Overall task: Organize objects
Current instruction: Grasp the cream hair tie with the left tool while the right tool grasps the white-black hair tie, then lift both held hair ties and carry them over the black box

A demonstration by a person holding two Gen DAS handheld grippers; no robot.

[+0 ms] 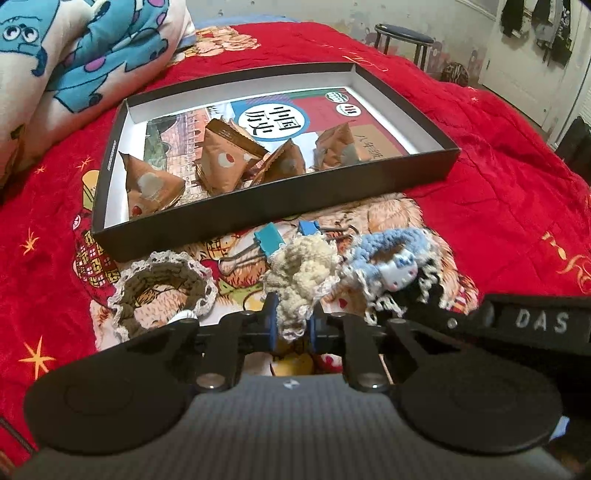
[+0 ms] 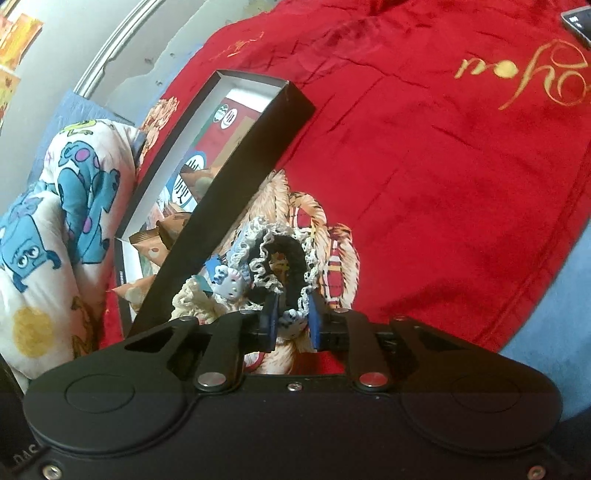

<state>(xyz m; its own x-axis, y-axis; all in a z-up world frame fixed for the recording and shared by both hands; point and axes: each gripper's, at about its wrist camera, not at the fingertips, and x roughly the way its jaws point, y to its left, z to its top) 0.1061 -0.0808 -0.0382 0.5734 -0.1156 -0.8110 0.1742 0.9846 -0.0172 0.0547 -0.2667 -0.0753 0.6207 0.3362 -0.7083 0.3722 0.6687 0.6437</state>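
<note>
In front of me the bed is covered by a red bedspread [image 1: 498, 192] with gold motifs and a printed animal patch. At its far left lies a folded white quilt [image 1: 74, 62] printed with blue cartoon monsters, touching the bedspread. Beyond the bed stands a round stool [image 1: 402, 38] with a dark seat against a scuffed wall [image 1: 303, 11], and dark clothes [image 1: 535, 26] hang at the far right.

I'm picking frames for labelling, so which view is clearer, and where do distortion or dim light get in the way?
Left wrist view: evenly lit and fairly sharp; the black box rim bows from fisheye, and the cream scrunchie reads clearly. Right wrist view: tilted and strongly curved, the gripper body dark, the black scrunchie slightly soft.
</note>
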